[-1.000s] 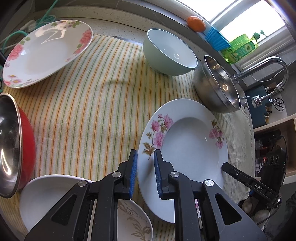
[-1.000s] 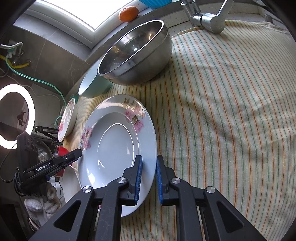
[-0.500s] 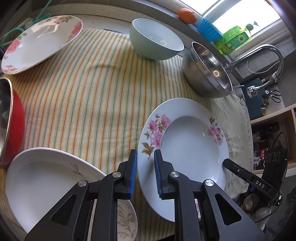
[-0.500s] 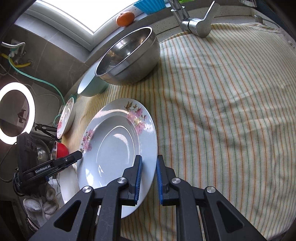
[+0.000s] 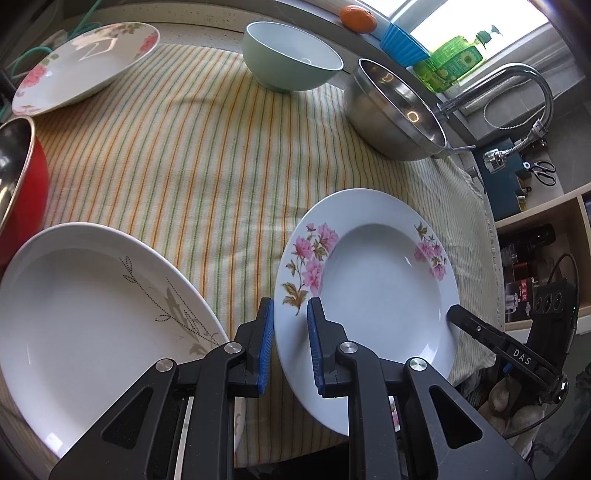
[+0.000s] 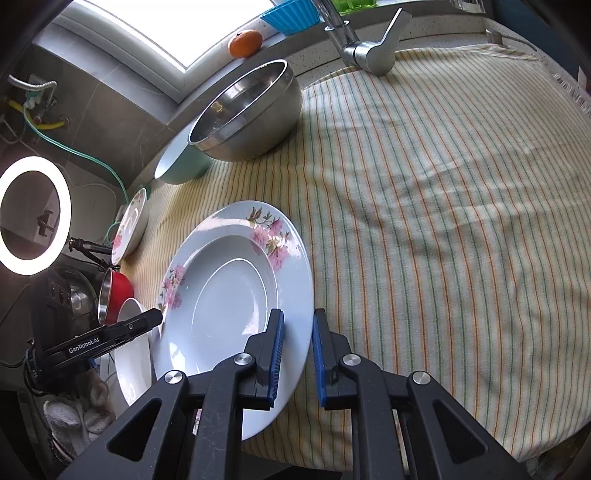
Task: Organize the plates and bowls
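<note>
You've got the pink-flower plate pinched btwn both sets of fingers: left gripper on its near-left rim, right gripper on the opposite rim, plate tilted over the striped cloth. Leaf-pattern plate sits just left of your left fingers; steel bowl far ahead of the right ones.

Between the blades of the left claw sits the near rim of a flowered plate, whose far side is gripped by the right claw. Just left of the left claw, a second plate lies on the cloth that covers the tabletop. Left of that plate and beyond it stands a bowl at the cloth's edge. Far ahead and left of the left claw a third plate rests at the cloth's back edge. Ahead stands a ceramic bowl, with a metal bowl beside it to the right. Behind them, on the sill, sit an orange and a bottle; the tap stands right of the metal bowl
</note>
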The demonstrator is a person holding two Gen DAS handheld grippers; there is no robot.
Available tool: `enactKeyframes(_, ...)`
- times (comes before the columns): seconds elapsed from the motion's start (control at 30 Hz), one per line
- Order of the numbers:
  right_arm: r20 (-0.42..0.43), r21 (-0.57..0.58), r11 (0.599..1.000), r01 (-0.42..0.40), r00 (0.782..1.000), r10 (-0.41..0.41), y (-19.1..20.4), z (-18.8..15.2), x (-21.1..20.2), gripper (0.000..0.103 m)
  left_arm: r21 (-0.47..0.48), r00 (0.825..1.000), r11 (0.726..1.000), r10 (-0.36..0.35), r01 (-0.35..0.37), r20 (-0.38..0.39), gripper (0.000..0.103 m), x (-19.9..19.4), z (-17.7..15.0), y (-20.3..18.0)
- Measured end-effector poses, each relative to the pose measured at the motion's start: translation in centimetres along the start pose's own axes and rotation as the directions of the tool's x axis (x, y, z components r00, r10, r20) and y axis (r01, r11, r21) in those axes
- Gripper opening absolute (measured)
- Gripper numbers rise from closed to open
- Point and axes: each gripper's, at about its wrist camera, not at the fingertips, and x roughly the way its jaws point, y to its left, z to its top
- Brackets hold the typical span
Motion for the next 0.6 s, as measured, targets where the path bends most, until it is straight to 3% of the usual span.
enactKeyframes(0.6, -0.029, 0.001, 1.0, 0.002, 1.0, -0.002, -0.4, -2.3, -0.2, 0.014, 0.0, 1.0, 1.0, 0.021, -0.021, -0.002, 0.016, -0.2, -1.9, -0.2)
